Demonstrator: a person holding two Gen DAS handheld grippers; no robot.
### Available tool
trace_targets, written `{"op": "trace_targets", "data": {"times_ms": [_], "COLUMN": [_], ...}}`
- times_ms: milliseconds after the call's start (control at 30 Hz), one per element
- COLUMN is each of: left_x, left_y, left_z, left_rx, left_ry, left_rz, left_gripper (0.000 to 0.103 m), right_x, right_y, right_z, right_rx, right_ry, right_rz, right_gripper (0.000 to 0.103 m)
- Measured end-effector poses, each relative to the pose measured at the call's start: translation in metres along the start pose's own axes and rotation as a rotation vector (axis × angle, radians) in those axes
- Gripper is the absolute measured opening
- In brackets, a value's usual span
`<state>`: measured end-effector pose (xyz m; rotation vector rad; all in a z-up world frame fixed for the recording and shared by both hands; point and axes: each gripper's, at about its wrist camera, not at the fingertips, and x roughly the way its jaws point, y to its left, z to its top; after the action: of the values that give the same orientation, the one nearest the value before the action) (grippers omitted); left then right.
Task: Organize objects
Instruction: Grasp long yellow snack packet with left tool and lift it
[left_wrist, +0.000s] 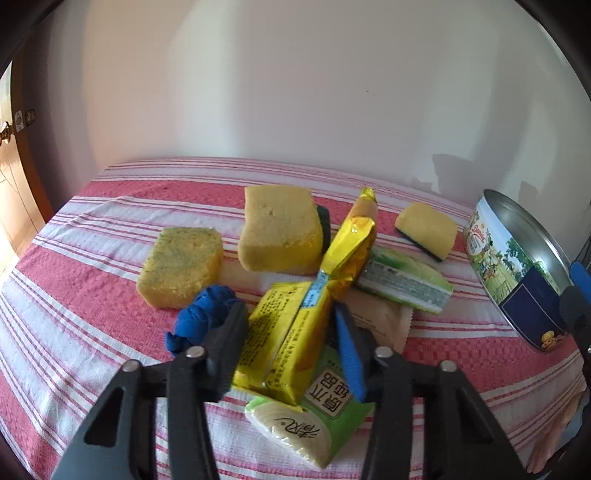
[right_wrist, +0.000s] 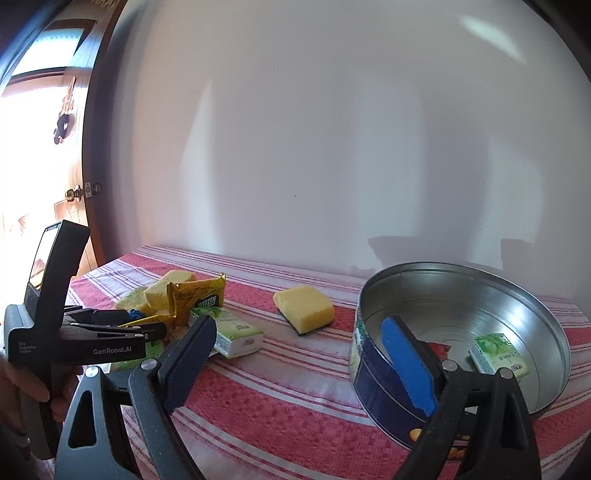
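Red-and-white striped cloth covers the table against a plain pale wall.

From the left wrist, the left gripper has its jaws spread to either side of a yellow snack packet, not yet pinching it as far as I can tell; the packet lies on top of a green packet at the near edge; a gold foil packet leans across the heap, with a second green-and-white packet and a beige sachet to its right; a knotted blue cloth sits just left of the jaws; three yellow sponges lie beyond, a worn one at left, a large one in the middle, a small one at far right; the printed tin stands tilted at the right edge.

From the right wrist, the right gripper is wide open, one finger outside the tin and the blue-padded finger inside its rim, so it straddles the wall without clamping; inside, the bright metal bowl already holds a small green packet.

I judge the packets light, crinkly and slippery, best pinched across the flat middle; the sponges are soft and will compress; the tin is stiff, thin-walled and apt to slide, so its rim is the place to hold.
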<state>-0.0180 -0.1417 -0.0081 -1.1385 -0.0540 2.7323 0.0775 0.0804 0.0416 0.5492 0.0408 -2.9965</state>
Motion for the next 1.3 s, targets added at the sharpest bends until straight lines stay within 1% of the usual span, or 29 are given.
{"op": "trace_targets", "data": {"times_ms": [33, 133, 200, 267, 300, 367, 400, 467, 500, 567, 600, 667, 733, 800, 967, 1000, 1067, 1100, 1133, 1167, 1200, 1267, 1300], "left_x": [-0.001, 0.001, 0.002, 0.002, 0.001, -0.002, -0.004, -0.008, -0.012, -0.021, -0.025, -0.031, -0.030, -0.027, -0.025, -0.023, -0.011, -0.005, -0.001, -0.001, -0.003, -0.010, -0.014], "left_y": [-0.002, -0.009, -0.005, 0.001, 0.002, 0.001, 0.000, 0.001, 0.004, 0.013, 0.017, 0.023, 0.027, 0.031, 0.032, 0.028, 0.017, 0.012, 0.008, 0.007, 0.010, 0.022, 0.027], "left_z": [0.000, -0.001, 0.000, 0.000, 0.000, 0.001, 0.001, 0.002, 0.003, 0.006, 0.007, 0.009, 0.010, 0.010, 0.007, 0.006, -0.001, -0.004, -0.006, -0.006, -0.005, -0.001, 0.000], "left_rx": [0.015, 0.054, 0.038, 0.005, -0.001, 0.009, 0.017, 0.016, 0.001, -0.047, -0.067, -0.089, -0.098, -0.108, -0.092, -0.069, 0.013, 0.040, 0.064, 0.069, 0.051, -0.017, -0.041], "left_ry": [0.000, 0.010, 0.020, 0.026, 0.024, 0.007, -0.006, -0.033, -0.048, -0.081, -0.100, -0.125, -0.117, -0.097, -0.070, -0.057, 0.026, 0.058, 0.073, 0.067, 0.056, 0.023, -0.001], "left_rz": [0.005, 0.025, 0.023, 0.008, 0.003, 0.014, 0.024, 0.042, 0.038, -0.002, -0.014, -0.007, -0.003, -0.016, -0.035, -0.038, -0.048, -0.016, 0.019, 0.035, 0.025, -0.005, -0.007], "left_gripper": [0.043, 0.043, 0.047, 0.046, 0.044, 0.036, 0.034, 0.026, 0.024, 0.019, 0.018, 0.018, 0.018, 0.018, 0.018, 0.018, 0.021, 0.021, 0.020, 0.019, 0.019, 0.018, 0.018], "right_x": [0.001, 0.006, 0.011, 0.014, 0.014, 0.014, 0.015, 0.016, 0.017, 0.020, 0.022, 0.026, 0.032, 0.036, 0.044, 0.045, 0.047, 0.048, 0.050, 0.052, 0.053, 0.054, 0.054], "right_y": [0.002, 0.006, 0.008, 0.011, 0.011, 0.012, 0.013, 0.015, 0.015, 0.017, 0.019, 0.025, 0.033, 0.041, 0.053, 0.055, 0.056, 0.056, 0.055, 0.056, 0.055, 0.055, 0.056], "right_z": [0.000, 0.000, -0.002, -0.002, -0.002, -0.002, -0.002, -0.003, -0.002, -0.004, -0.004, -0.006, -0.008, -0.010, -0.013, -0.014, -0.014, -0.015, -0.015, -0.015, -0.015, -0.015, -0.015], "right_rx": [0.001, 0.013, 0.023, 0.029, 0.030, 0.033, 0.035, 0.044, 0.049, 0.059, 0.060, 0.060, 0.055, 0.053, 0.059, 0.054, 0.053, 0.057, 0.063, 0.069, 0.075, 0.082, 0.084], "right_ry": [0.006, 0.045, 0.076, 0.096, 0.102, 0.110, 0.114, 0.129, 0.139, 0.162, 0.176, 0.210, 0.246, 0.278, 0.327, 0.334, 0.343, 0.348, 0.353, 0.355, 0.357, 0.357, 0.357], "right_rz": [0.003, 0.019, 0.033, 0.038, 0.040, 0.041, 0.045, 0.058, 0.068, 0.094, 0.110, 0.142, 0.172, 0.195, 0.238, 0.241, 0.240, 0.242, 0.245, 0.244, 0.244, 0.246, 0.248], "right_gripper": [0.093, 0.093, 0.093, 0.093, 0.093, 0.093, 0.093, 0.093, 0.093, 0.093, 0.093, 0.093, 0.093, 0.093, 0.093, 0.093, 0.093, 0.093, 0.093, 0.093, 0.093, 0.093, 0.093]}}
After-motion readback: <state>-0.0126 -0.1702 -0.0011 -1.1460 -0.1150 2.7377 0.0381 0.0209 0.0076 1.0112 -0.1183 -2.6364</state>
